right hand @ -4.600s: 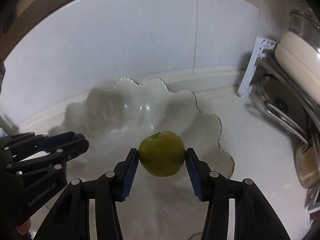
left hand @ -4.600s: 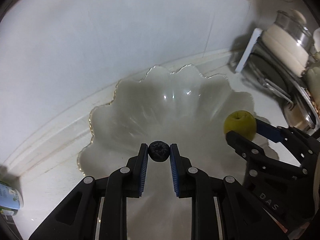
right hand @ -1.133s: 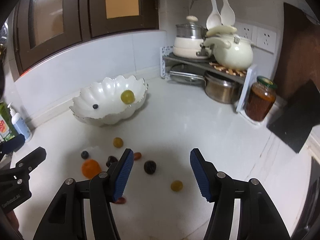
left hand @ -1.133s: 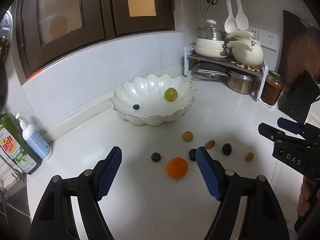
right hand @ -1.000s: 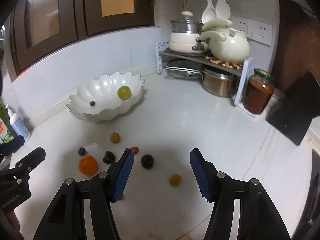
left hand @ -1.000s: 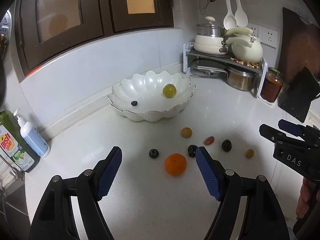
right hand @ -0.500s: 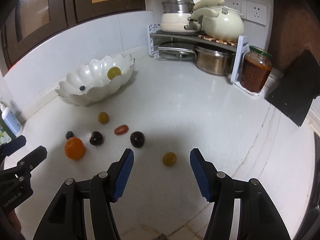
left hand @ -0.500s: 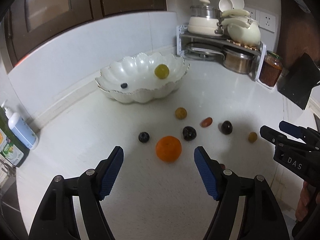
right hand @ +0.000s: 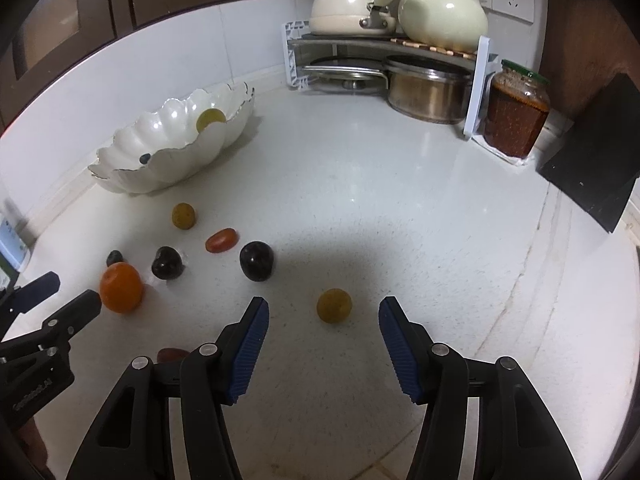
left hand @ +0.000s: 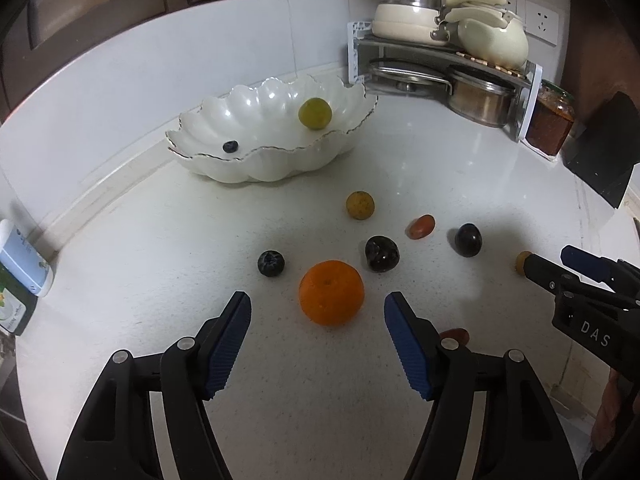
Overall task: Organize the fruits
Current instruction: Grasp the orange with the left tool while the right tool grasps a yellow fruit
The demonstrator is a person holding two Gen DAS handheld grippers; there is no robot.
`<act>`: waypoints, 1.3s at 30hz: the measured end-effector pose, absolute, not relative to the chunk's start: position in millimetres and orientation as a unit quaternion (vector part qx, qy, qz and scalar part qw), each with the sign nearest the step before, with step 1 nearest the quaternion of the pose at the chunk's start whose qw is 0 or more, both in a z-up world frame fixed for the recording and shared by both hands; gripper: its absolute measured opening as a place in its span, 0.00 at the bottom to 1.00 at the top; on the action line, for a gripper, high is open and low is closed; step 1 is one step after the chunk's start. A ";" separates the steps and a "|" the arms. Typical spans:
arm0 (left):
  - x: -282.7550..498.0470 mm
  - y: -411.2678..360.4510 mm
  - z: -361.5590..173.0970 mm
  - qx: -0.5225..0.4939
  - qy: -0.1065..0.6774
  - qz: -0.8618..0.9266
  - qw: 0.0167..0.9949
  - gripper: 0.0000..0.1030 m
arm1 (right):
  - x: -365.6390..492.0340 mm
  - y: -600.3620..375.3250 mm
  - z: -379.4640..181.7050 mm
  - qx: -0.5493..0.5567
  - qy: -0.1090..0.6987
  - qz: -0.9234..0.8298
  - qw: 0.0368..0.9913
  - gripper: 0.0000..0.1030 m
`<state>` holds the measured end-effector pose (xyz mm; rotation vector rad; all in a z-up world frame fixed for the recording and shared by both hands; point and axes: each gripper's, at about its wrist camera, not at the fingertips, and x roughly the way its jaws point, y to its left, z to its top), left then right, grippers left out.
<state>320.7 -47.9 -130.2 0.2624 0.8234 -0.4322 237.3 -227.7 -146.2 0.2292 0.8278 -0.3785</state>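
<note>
A white kitchen surface (left hand: pixel 460 168) holds a scalloped bowl (left hand: pixel 256 160) at upper centre and loose fruit below it. The left hand-held gripper (left hand: pixel 318 320), released with its jaws just narrowing, has the orange (left hand: pixel 331 293) directly ahead between its tips, untouched. The right hand-held gripper (right hand: pixel 320 322), also released and empty, frames a small yellow fruit (right hand: pixel 334 305) just ahead.
</note>
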 end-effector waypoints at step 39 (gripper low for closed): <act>345.6 -65.2 -158.7 0.103 0.435 -0.219 0.867 0.42 | 255.2 -241.8 -165.2 0.130 0.414 -0.176 0.884 0.24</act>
